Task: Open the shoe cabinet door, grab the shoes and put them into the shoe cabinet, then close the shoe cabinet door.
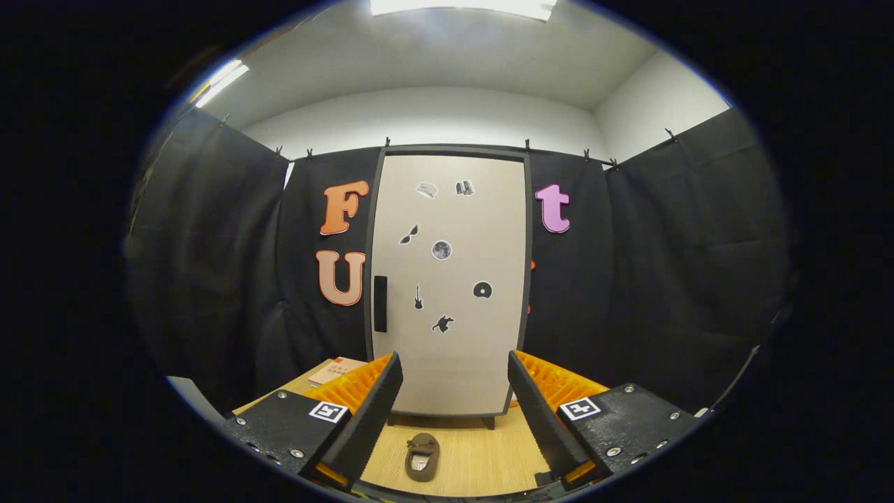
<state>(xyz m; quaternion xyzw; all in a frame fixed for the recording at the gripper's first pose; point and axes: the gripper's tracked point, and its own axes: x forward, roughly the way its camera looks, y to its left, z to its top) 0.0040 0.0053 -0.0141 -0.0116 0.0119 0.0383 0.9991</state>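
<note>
- The gripper [454,412] is wide open and holds nothing; its two black fingers [370,412] stand well apart, each backed by a ribbed orange piece, with a square marker on each black block behind
- A shoe [422,456], a small brown slipper, lies on the wooden table [482,454] between the fingers, nearer the left one; it touches neither; its open top faces up and shows a pale lining
- The cabinet [450,279] stands upright beyond the fingers at the far edge of the table, on short dark feet; its door [482,349] is shut; the door is pale beige in a dark frame
- A black handle [380,303] sits on the door's left side, about halfway up
- Small stickers [441,250] are scattered over the door's upper and middle part; their shapes are too small to tell surely
- An orange-covered book [335,370] lies flat on the table left of the cabinet, just beyond the left finger, partly hidden by it
</note>
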